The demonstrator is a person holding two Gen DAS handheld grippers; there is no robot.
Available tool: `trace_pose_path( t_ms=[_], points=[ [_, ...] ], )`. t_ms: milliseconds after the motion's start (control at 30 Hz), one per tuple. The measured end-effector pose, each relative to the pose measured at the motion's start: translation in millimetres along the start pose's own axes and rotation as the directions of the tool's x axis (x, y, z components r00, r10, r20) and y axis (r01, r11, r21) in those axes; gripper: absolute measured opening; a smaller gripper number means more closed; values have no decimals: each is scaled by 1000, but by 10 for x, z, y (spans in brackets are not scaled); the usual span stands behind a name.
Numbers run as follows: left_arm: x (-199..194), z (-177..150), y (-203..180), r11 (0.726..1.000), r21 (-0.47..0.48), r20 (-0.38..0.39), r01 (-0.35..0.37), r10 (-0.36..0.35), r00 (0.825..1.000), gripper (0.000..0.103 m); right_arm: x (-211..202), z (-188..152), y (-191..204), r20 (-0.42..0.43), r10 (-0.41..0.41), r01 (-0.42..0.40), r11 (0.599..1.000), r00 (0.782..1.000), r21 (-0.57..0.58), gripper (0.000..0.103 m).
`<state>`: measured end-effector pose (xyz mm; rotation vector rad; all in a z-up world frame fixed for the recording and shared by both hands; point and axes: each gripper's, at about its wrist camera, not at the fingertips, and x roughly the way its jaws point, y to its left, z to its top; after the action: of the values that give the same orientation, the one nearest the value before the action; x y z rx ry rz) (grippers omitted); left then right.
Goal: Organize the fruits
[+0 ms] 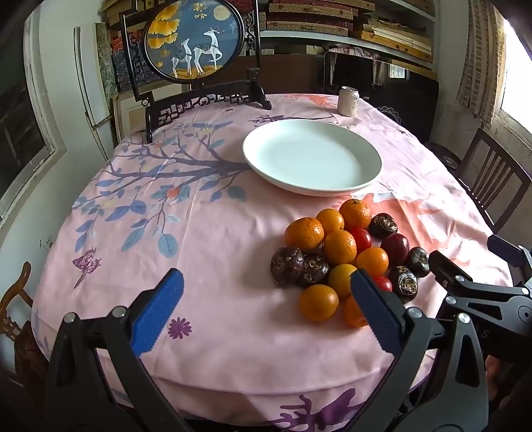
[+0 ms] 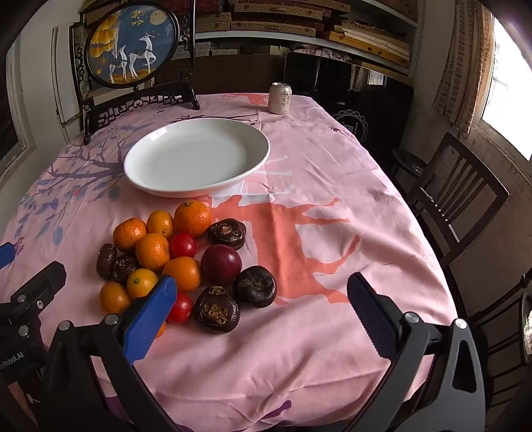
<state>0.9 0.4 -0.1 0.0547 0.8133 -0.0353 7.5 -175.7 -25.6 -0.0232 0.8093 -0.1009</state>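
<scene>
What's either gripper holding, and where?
Nothing. Left gripper and right gripper are both open, short of the loose fruit pile on the pink tablecloth.

Light source: daylight from the window (image 2: 508, 89), blown out white in both views.
Shadows: soft, falling left of the white plate (image 2: 196, 156) and fruit pile (image 1: 345, 259).
Distortion: strong fisheye bending, dark corner vignetting.
Focus: tablecloth (image 2: 332, 232) sharp; shelves (image 1: 349, 23) behind the plate softer.

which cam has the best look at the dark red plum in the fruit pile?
Right wrist. The dark red plum sits unobstructed mid-frame, its whole top visible. In the left wrist view the plum is smaller, further off to the side, and partly hidden behind an orange fruit.
</scene>
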Motion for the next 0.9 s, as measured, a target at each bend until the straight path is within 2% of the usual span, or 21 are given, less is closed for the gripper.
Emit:
trace_pose_path(
  t_ms=[900],
  points=[
    [-3,-27,15,1000,1,12,-4,4,1000,101,-14,-11,11,2,3,-3,1000,1000,1,102]
  ],
)
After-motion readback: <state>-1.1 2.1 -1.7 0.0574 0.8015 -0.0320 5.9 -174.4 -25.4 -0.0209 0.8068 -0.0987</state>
